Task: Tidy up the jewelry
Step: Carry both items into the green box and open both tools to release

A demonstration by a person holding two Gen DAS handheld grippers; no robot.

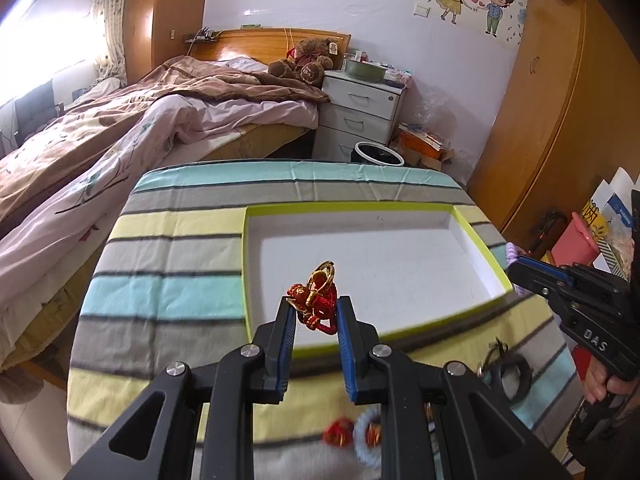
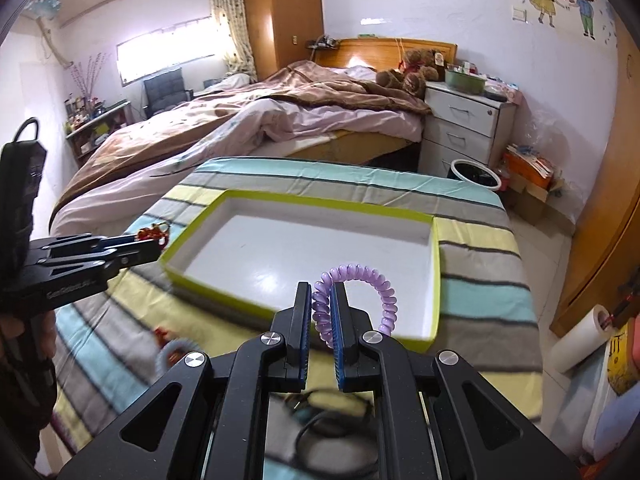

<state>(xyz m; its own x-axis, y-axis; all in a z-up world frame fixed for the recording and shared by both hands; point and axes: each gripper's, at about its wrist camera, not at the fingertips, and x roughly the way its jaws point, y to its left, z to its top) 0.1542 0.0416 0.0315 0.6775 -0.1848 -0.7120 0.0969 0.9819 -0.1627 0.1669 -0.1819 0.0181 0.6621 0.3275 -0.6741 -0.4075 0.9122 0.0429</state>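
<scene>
My left gripper is shut on a red knotted charm with a gold ring, held above the near edge of the shallow white tray with a lime-green rim. It also shows in the right wrist view, at the tray's left side, with the charm at its tip. My right gripper is shut on a purple spiral bracelet, held over the tray's near right part. It shows in the left wrist view with the purple coil at its tip.
The tray lies on a striped cloth. On the cloth near me lie a pale blue coil ring, a small red charm and a black bangle. A bed, nightstand and waste bin stand behind.
</scene>
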